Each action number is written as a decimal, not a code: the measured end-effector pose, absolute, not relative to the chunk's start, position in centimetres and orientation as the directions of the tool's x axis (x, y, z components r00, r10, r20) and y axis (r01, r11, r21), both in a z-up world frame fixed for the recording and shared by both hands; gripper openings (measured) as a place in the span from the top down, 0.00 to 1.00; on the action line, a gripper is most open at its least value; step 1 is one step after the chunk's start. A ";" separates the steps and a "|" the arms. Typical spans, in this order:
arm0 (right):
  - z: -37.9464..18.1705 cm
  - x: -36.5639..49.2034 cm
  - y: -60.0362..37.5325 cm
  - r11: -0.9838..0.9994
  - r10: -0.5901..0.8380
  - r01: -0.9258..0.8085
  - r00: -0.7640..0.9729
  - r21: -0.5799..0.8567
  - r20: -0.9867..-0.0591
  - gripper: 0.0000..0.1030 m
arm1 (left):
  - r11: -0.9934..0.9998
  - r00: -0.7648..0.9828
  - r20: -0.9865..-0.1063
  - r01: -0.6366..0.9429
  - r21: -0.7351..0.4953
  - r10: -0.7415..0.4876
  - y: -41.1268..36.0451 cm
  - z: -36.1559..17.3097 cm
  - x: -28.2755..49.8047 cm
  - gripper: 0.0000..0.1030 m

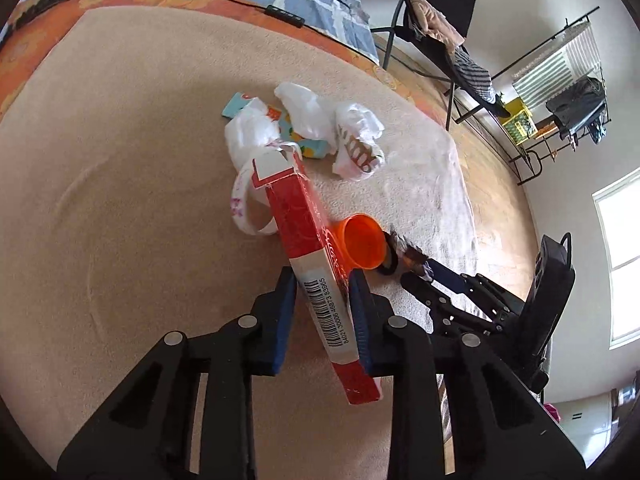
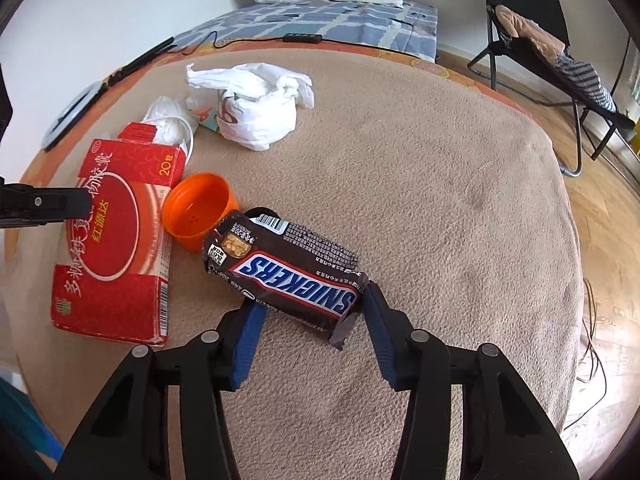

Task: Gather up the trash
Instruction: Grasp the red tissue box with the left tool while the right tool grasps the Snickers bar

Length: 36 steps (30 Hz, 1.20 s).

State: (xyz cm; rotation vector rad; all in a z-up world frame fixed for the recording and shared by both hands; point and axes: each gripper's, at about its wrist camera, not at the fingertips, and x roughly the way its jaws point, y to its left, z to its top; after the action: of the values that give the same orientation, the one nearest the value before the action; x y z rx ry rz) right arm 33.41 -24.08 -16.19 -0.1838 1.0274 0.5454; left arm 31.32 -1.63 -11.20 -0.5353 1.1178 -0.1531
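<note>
My left gripper (image 1: 322,280) is shut on a flat red cardboard box (image 1: 308,256), gripping its barcode edge; the box also shows in the right wrist view (image 2: 116,248). My right gripper (image 2: 312,300) is shut on a brown Snickers wrapper (image 2: 288,272), its blue pads against both ends; it also shows in the left wrist view (image 1: 412,258). An orange cap (image 2: 198,210) lies open side up between box and wrapper, also in the left wrist view (image 1: 362,244). A white plastic bag (image 2: 256,108) lies crumpled farther back, over a colourful packet (image 1: 308,142).
All lies on a tan blanket (image 2: 420,208) over an orange mat. Behind are a blue checked bed (image 2: 340,20) with folded quilts, a black cable, and a folding chair (image 2: 532,40) with clothes. A clothes rack (image 1: 560,92) and wood floor are at the right.
</note>
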 end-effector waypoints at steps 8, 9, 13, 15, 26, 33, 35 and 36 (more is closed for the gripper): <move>-15.4 34.2 -24.6 0.854 0.377 -0.498 0.394 0.150 -0.839 0.66 | 0.892 0.412 -0.843 -0.133 -0.432 -0.347 -3.9 -12.0 32.1 0.74; -15.5 34.3 -24.6 0.855 0.372 -0.498 0.395 0.144 -0.840 0.66 | 0.894 0.407 -0.847 -0.136 -0.428 -0.344 -4.1 -12.2 31.9 0.74; -15.5 34.7 -24.1 0.852 0.360 -0.509 0.400 0.123 -0.843 0.66 | 0.896 0.414 -0.847 -0.139 -0.421 -0.334 -4.0 -12.4 31.7 0.75; -15.4 34.9 -24.0 0.852 0.357 -0.511 0.403 0.116 -0.843 0.77 | 0.898 0.418 -0.847 -0.138 -0.418 -0.330 -3.9 -12.2 31.5 0.77; -13.3 33.0 -25.2 0.853 0.427 -0.480 0.417 0.205 -0.802 0.94 | 0.904 0.450 -0.834 -0.120 -0.410 -0.319 -1.7 -10.4 28.3 0.85; -12.2 29.6 -25.7 0.847 0.474 -0.456 0.414 0.273 -0.777 0.94 | 0.895 0.468 -0.824 -0.139 -0.425 -0.319 0.9 -8.9 24.3 0.85; -11.9 28.3 -25.6 0.842 0.484 -0.458 0.410 0.284 -0.773 0.94 | 0.896 0.477 -0.822 -0.142 -0.420 -0.310 1.5 -8.3 23.1 0.85; -11.7 27.7 -25.5 0.840 0.488 -0.461 0.407 0.288 -0.772 0.94 | 0.896 0.481 -0.821 -0.143 -0.420 -0.308 1.8 -8.0 22.3 0.85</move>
State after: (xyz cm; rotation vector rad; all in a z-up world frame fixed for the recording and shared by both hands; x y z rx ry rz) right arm 27.71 -25.50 -11.73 0.0309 0.9841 0.5980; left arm 22.33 1.77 -8.05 -0.4718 1.0756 -0.1049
